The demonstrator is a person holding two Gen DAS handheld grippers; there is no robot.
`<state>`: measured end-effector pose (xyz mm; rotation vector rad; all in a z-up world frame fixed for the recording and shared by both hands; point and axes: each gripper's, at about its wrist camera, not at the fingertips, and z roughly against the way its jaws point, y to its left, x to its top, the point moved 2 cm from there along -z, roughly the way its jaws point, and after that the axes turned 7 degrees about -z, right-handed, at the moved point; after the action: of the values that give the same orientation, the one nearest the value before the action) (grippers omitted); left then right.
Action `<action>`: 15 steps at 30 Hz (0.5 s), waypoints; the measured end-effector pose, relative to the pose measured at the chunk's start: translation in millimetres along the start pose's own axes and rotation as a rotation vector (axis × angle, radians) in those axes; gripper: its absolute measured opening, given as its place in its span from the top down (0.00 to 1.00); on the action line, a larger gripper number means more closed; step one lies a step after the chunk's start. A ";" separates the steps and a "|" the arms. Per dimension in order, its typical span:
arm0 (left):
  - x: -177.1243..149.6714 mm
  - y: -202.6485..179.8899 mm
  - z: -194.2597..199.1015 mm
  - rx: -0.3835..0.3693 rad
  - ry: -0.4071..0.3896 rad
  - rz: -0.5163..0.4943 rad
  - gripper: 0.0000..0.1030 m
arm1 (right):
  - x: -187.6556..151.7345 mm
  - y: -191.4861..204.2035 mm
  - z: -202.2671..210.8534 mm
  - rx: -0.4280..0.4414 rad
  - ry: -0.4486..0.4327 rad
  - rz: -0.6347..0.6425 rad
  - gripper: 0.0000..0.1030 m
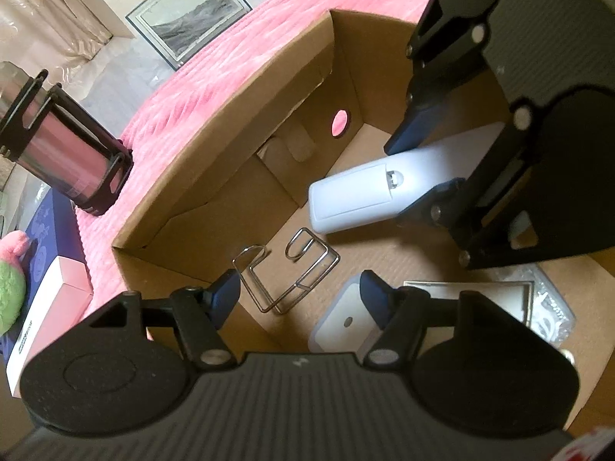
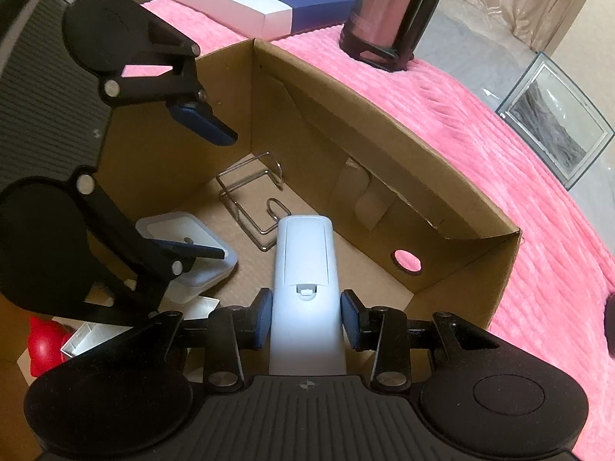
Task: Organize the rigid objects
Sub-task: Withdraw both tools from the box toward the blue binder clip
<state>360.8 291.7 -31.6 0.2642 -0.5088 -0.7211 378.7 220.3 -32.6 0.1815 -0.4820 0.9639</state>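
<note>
An open cardboard box (image 2: 384, 146) on a pink blanket (image 2: 499, 123) holds a wire rack (image 2: 250, 199), a small lidded white container (image 2: 192, 253) and a long white remote (image 2: 303, 269). The right tongs (image 2: 305, 315) grasp the remote, its long axis pointing away toward the rack. The left tongs (image 1: 300, 292) hang released above the box. No writing is legible.

The cardboard box (image 2: 384, 161) is open on top, and its floor lies bare along the far wall and toward the corner by the round hole (image 2: 406, 260). A wire rack (image 2: 250, 199), a white lidded container (image 2: 184, 246) and the white remote (image 2: 305, 265) crowd the middle and near side.
</note>
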 end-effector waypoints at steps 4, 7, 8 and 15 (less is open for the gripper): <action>-3.5 3.0 8.7 0.003 -0.013 0.010 0.36 | 0.2 2.4 -1.5 -0.015 0.012 0.013 0.66; -6.3 4.8 15.6 0.006 -0.026 0.022 0.36 | 0.6 3.4 -3.6 -0.017 0.028 0.020 0.66; -7.4 5.3 17.1 0.008 -0.031 0.028 0.36 | 0.6 3.5 -4.2 -0.018 0.029 0.021 0.66; -13.6 5.6 33.0 0.014 -0.074 0.086 0.36 | -1.1 1.4 1.5 -0.004 -0.002 0.002 0.66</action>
<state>337.9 303.2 -6.2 0.2280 -0.5923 -0.6454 376.6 219.6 -31.9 0.1786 -0.4857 0.9652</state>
